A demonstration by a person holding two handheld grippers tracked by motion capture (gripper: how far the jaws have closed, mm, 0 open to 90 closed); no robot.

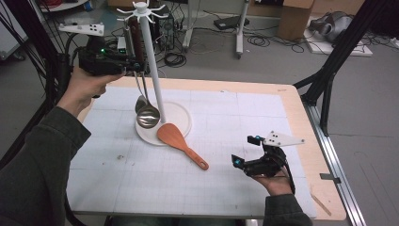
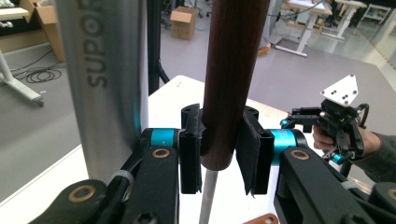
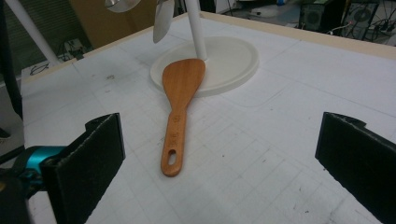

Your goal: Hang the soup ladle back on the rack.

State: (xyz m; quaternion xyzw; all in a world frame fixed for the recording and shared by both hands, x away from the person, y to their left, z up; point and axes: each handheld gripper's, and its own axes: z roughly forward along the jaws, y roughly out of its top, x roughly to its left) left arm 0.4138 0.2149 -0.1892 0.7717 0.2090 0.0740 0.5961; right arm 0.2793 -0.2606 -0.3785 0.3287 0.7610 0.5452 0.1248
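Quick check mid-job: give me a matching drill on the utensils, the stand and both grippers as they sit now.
1. dark brown wooden handle
2. orange wooden spatula
3. right gripper
4. white round stand base

a. jaws wide open, nothing between them
b. flat on the table, blade resting on the base rim
c. clamped between the left gripper pads
d. carries the white upright pole

Pairs: 1-c, 2-b, 3-a, 4-d

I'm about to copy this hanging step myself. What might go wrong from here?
The left tongs grip only the bottom end of the ladle's dark wooden handle, so it may slip or swing. The steel ladle hangs close beside it and could get knocked off the rack. The wooden spatula leans on the rack's base, so nudging the rack may shift it.
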